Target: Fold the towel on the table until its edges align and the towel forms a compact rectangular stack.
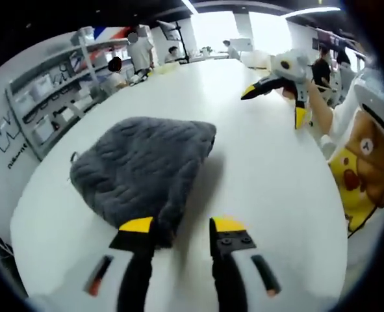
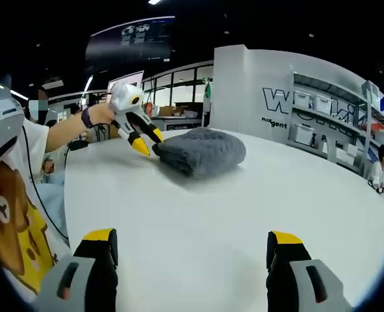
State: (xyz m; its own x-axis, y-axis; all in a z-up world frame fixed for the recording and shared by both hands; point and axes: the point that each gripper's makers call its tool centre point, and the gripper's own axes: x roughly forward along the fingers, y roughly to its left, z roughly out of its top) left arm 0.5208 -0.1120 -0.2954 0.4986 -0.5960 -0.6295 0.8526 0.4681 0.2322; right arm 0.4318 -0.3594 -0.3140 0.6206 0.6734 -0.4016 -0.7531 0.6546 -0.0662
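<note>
The left gripper (image 1: 182, 229) stands parted at the near edge of the grey towel (image 1: 146, 166), gripping nothing. The right gripper (image 2: 190, 250) hangs spread wide, well back. The towel lies folded on the white desk (image 1: 269, 169), its long axis running away from the left gripper. It looks soft, thick and floppy; corners seem the best hold.

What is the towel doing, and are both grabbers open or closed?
Towel: folded into a thick grey bundle, lying on the white table.
Left gripper: open, one jaw at the towel's near edge, nothing gripped.
Right gripper: open wide, above the table, away from the towel, holding nothing.
</note>
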